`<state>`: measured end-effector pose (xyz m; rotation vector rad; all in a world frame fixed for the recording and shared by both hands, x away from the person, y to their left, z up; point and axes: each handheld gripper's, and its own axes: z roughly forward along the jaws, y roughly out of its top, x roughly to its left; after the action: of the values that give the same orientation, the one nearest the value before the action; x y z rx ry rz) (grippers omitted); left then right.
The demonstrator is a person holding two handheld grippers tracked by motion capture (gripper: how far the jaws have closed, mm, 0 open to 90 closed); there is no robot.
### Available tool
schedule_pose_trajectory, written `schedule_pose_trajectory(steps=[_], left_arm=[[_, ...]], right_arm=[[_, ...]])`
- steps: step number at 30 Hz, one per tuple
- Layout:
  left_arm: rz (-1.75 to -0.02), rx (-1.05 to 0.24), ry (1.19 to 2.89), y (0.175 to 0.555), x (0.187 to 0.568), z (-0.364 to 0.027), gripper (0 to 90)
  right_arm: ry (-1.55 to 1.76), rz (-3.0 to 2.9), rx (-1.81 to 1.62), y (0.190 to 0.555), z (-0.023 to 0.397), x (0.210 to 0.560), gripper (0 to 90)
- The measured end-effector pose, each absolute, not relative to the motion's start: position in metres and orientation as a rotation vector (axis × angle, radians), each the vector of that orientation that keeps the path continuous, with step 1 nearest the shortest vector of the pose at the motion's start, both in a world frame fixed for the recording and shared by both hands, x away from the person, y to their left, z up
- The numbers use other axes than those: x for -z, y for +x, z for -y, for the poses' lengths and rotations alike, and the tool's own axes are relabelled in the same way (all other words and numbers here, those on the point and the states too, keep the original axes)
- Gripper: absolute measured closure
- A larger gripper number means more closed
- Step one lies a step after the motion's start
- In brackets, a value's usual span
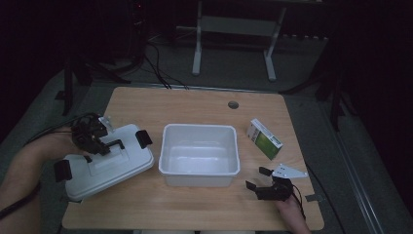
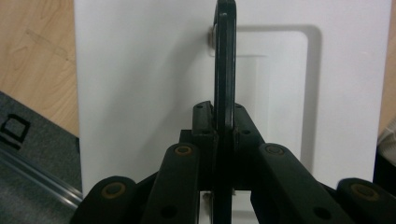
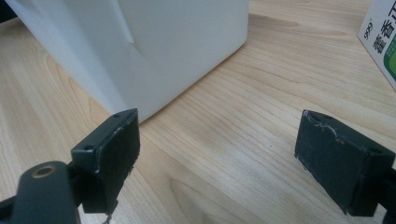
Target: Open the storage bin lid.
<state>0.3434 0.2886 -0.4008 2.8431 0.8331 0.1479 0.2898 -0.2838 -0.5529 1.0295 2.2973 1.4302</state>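
A: Starting near, bottom right of the high view: right gripper (image 1: 259, 178) is sitting on the wooden table (image 1: 195, 102), jaws spread wide, nothing between them. Its own view agrees, both pads (image 3: 111, 154) are bare over the wood.

B: And the left one?

A: Lower left of the frame. The left gripper (image 1: 100, 145) is clamped on the black handle (image 1: 115, 144) of the white lid (image 1: 109, 163). In the left gripper view the jaws are pinched tight around that handle (image 2: 224, 60), with the lid (image 2: 140, 93) flat behind it.

B: Progress?

A: The lid is off the white bin (image 1: 199, 155) and is lying left of it, one corner overhanging the table's lower left edge. I'd say it's resting on the table, though the dim light is making contact hard to confirm. The bin is standing open in the centre and looking empty. So opening seems done; filling or re-covering is what's left, by my guess.

B: Anything else around?

A: A green and white box (image 1: 264, 139) is standing right of the bin, apart from it, above the right gripper. The right gripper view is catching its corner (image 3: 379, 37) at upper right, with the bin wall (image 3: 154, 51) at upper left. Farther back there's a small round grommet (image 1: 233, 104) near the table's top edge.

B: Obstructions?

A: Nothing is blocking the path between the box and the bin. The lid's black clips (image 1: 143, 138) are sitting near the bin's left rim.
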Motion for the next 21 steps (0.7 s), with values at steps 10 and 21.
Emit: schedule_pose_trajectory(steps=[10, 21], left_arm=[[-0.847, -0.129, 2.801, 0.349, 0.427, -0.288, 83.6], [-0.847, -0.065, 2.799, 0.358, 0.459, -0.281, 83.6]], right_arm=[[1.032, -2.296, -1.434, 0.290, 0.284, 0.553, 13.9], [1.030, -2.303, -1.429, 0.289, 0.283, 0.554, 13.9]])
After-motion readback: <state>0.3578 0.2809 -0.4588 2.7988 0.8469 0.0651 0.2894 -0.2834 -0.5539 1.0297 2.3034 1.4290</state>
